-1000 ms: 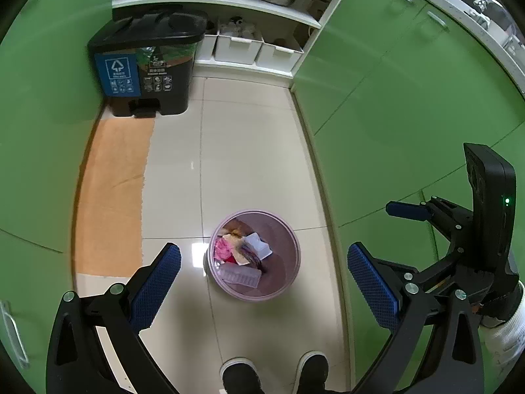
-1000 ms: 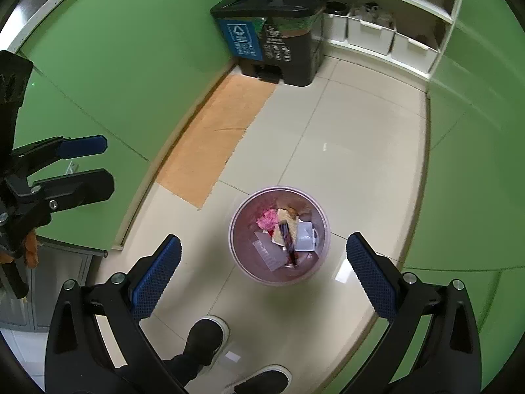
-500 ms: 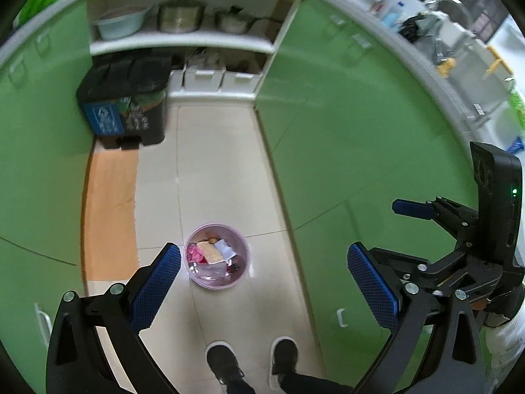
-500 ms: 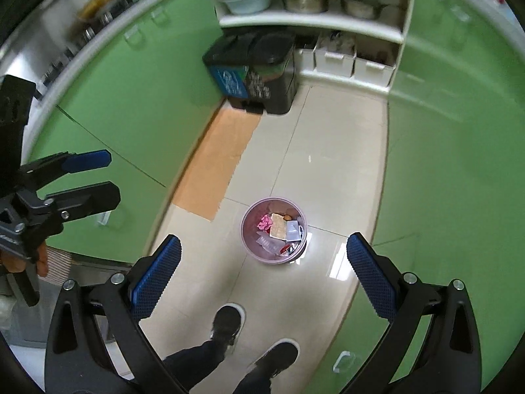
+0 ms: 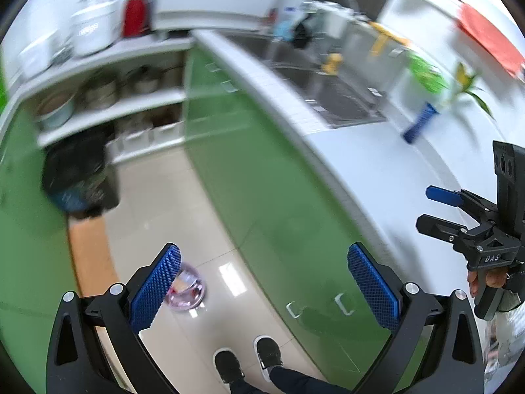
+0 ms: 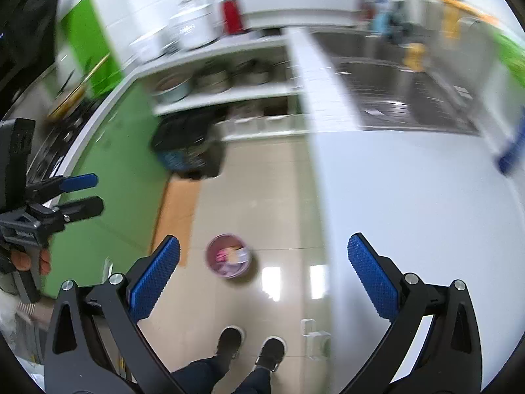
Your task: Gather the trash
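Observation:
A small pink trash bin (image 6: pixel 229 260) with several scraps in it stands on the floor far below; in the left wrist view it (image 5: pixel 187 290) is partly hidden behind my left finger. My left gripper (image 5: pixel 264 282) is open and empty, high above the floor. My right gripper (image 6: pixel 264 279) is open and empty, at the edge of the white countertop (image 6: pixel 410 197). Each gripper shows in the other's view: the right one (image 5: pixel 439 210) at the right edge, the left one (image 6: pixel 83 192) at the left edge. Both views are blurred.
Green cabinets (image 5: pixel 262 180) line both sides of the narrow tiled floor. A black pedal bin (image 6: pixel 187 151) and shelves of pots (image 6: pixel 213 78) stand at the far end. A steel sink (image 5: pixel 328 92) and a blue object (image 5: pixel 420 121) are on the countertop. My shoes (image 6: pixel 249 348) are below.
Both grippers have risen from just above the pink bin to countertop height and tilted up. The bin now looks small and far below; the sink and countertop have come into view.

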`<state>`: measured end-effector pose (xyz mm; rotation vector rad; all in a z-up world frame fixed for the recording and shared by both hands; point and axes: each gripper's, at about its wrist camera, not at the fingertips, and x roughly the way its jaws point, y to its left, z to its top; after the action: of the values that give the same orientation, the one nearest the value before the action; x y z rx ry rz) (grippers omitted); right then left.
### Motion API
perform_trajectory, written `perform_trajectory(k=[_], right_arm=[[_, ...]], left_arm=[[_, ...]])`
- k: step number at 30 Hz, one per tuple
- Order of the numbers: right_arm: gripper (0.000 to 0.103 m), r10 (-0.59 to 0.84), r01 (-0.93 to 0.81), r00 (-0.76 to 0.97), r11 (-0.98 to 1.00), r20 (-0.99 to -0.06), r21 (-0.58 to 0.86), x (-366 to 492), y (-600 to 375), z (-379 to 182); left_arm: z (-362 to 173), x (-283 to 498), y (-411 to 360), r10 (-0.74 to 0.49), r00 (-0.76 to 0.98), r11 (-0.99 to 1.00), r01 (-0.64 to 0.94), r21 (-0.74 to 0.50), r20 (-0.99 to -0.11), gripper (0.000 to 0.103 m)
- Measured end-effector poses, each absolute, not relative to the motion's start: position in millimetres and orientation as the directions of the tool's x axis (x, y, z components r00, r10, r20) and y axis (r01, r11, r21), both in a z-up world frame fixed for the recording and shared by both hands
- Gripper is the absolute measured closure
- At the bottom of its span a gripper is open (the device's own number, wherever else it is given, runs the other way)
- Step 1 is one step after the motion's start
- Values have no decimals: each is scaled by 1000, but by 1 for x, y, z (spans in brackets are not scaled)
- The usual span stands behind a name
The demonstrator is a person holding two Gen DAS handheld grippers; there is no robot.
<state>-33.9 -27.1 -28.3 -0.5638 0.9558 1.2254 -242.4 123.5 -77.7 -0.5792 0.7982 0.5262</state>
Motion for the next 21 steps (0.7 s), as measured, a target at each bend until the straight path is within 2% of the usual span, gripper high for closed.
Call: perform_trajectory(k=[11, 16, 21], right_arm=[[3, 514, -781, 331, 620, -791, 75, 40, -169, 25], [3, 495, -737, 379, 673, -782, 68, 54, -213, 33], [3, 480, -726, 385, 685, -788, 62, 66, -235, 34]], left_arm=[[-26, -133, 67, 63, 652, 919, -332, -211, -756, 6], [-11, -93, 35, -6, 667, 959, -208, -194, -745, 6], [-12, -67, 18, -11, 662, 972, -170, -165, -749, 6]])
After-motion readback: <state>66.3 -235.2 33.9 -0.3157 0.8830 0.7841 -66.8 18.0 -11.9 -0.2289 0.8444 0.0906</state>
